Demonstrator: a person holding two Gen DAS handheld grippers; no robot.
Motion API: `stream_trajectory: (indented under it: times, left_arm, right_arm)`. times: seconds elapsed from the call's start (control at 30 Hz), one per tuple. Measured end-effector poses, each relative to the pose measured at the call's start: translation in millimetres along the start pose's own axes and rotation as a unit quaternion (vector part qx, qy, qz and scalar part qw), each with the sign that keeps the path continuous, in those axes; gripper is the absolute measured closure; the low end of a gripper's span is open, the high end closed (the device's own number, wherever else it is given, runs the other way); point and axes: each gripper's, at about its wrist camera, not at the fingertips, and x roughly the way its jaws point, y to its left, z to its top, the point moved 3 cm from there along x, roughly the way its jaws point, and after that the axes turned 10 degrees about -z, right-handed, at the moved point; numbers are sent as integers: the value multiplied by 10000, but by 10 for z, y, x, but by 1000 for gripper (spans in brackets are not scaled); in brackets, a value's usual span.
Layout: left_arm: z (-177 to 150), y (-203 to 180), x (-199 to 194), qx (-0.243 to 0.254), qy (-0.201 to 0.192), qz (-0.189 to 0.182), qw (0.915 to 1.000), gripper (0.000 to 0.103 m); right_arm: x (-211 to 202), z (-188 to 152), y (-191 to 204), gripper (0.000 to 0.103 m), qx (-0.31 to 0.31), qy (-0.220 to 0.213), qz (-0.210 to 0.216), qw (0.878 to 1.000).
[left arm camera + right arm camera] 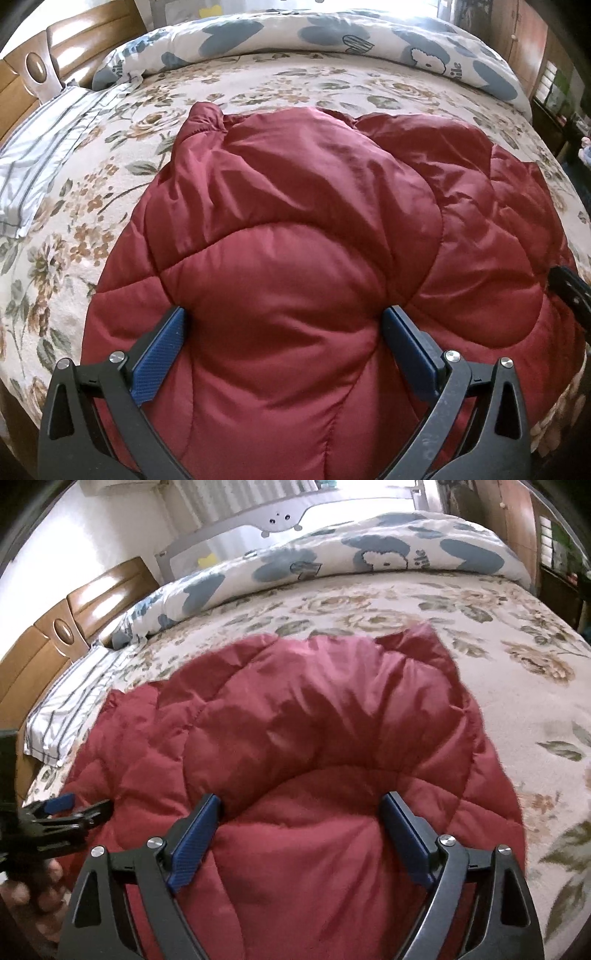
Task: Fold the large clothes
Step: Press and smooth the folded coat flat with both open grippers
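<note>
My right gripper (299,805) and left gripper (284,317) both gape wide over the red jacket (314,229), gripping nothing.

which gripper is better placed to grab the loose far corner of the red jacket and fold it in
Right, probably. The right gripper faces the red jacket beneath its pointed far corner; the left gripper sits toward the bunched cuff side.

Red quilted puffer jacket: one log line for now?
red quilted puffer jacket bunched on floral bedspread | left gripper open | right gripper open
</note>
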Motion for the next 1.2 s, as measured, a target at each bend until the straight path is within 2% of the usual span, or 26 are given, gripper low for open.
stream_trajectory:
  times: [0.33,0.57,0.73,0.83,1.0,1.2]
  left_arm:
    - [-5,-6,2,17,-41,55,10000,0]
    - [-150,12,-230,-30,-124,-88,9999,0]
    - [-335,41,-479,-10,-257,-136,9996,0]
    - [-436,40,-578,60,-308,-161,9994,0]
    - [-539,72,-404,53,-113,-182,9998,0]
    - [-580,50,-356,150,-224,-125,9996,0]
  right_arm:
    - [113,-153,-9,13,-283,-30,-236,9993]
    - [112,-153,-28,12,-232,-5,-202,9995]
    - [-94,-181,-68,13,-84,9,-141,9999]
    - [-333,-269,-63,12,-99,-167,-114,9997]
    - [-370,-566,-30,13,-360,49,-161,9992]
    - [-271,-657,-50,11,-393,61,-258,9989]
